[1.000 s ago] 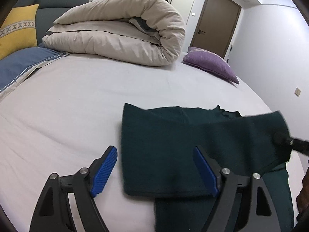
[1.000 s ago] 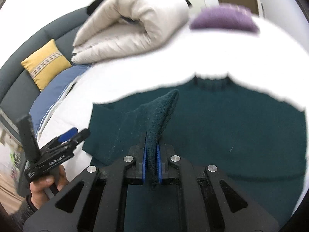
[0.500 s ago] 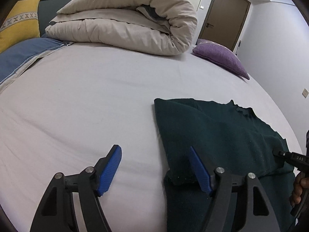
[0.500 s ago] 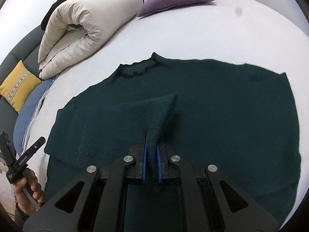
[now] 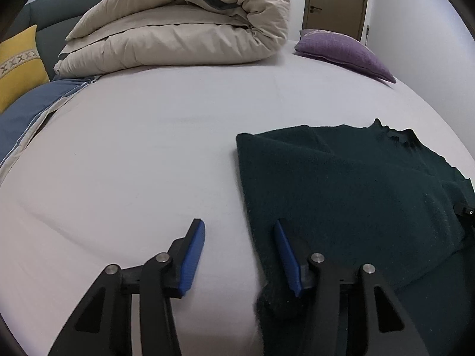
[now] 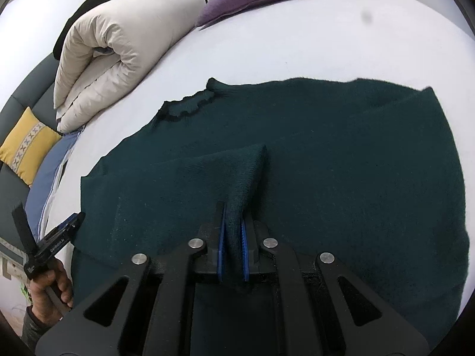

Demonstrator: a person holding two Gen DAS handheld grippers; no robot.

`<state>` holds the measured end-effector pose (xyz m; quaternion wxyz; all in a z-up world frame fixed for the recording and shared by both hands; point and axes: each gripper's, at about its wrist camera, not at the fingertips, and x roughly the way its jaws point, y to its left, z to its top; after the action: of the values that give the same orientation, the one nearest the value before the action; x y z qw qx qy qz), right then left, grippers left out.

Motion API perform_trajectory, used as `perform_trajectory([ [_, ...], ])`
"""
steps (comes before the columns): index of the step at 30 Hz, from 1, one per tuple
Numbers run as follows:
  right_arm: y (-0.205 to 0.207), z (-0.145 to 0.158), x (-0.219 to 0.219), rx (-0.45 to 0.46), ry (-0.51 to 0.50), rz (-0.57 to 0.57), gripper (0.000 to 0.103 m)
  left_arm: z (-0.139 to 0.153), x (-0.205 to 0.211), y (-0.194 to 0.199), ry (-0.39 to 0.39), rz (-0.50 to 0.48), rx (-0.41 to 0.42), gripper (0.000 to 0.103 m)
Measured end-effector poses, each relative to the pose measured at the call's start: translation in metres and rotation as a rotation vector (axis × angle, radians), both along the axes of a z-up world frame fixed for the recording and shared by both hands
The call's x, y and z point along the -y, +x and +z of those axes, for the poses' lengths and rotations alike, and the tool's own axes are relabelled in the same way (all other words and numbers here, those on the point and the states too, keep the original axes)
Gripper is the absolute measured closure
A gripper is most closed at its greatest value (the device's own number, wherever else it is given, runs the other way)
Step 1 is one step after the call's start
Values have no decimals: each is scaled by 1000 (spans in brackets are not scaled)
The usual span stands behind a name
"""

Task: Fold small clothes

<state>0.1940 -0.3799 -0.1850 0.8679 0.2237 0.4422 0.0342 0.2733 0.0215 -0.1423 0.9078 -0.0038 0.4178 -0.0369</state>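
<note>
one sleeve lies folded over the green sweater; right gripper pinches its cuff, left gripper closing astride the near-left edge; body folds remain.

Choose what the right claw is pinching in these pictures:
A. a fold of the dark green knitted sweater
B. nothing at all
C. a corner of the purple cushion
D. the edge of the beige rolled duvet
A: in the right wrist view, the right claw has its blue pads pressed on a raised fold of the dark green knitted sweater.
</note>
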Motion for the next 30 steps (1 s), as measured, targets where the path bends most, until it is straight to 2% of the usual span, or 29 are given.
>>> perform_trajectory([
  [2, -2, -1, 3, -2, 39, -8, 93, 3, -2, 0, 9, -6, -2, 50],
  [5, -5, -1, 5, -5, 76, -20, 92, 10, -11, 3, -30, 25, 6, 49],
  [8, -8, -1, 5, -4, 115, -27, 86, 17, -15, 21, -51, 68, 17, 39],
  [11, -9, 0, 6, 10, 154, -30, 85, 14, -3, 44, -1, 46, 8, 39],
  [13, -7, -1, 5, 7, 130, -28, 85, 7, 6, 57, 44, 32, -7, 38],
  [14, -6, -1, 5, 1, 107, -28, 91, 0, 11, 64, 83, 30, -13, 37],
  [15, -5, -2, 6, -2, 90, -30, 94, -6, 12, 68, 100, 38, -9, 31],
  [17, -5, -3, 8, 0, 84, -36, 96, -11, 9, 70, 105, 59, 1, 25],
  [21, -2, -9, 18, 4, 127, -69, 97, -12, 3, 71, 82, 65, -3, 21],
  [23, -1, -12, 22, 3, 161, -82, 97, -6, 2, 67, 98, 72, -1, 23],
  [25, -3, -10, 23, -6, 175, -90, 96, 2, 5, 56, 132, 80, 19, 35],
  [26, -4, -8, 23, -7, 178, -90, 91, 7, 7, 47, 144, 76, 31, 42],
  [27, -7, -5, 22, -4, 179, -89, 90, 12, 11, 35, 153, 63, 45, 44],
  [29, -12, 2, 20, 15, 155, -76, 90, 15, 20, 15, 187, 41, 77, 44],
  [30, -14, 3, 18, 11, 137, -71, 90, 10, 28, 5, 241, 15, 73, 44],
])
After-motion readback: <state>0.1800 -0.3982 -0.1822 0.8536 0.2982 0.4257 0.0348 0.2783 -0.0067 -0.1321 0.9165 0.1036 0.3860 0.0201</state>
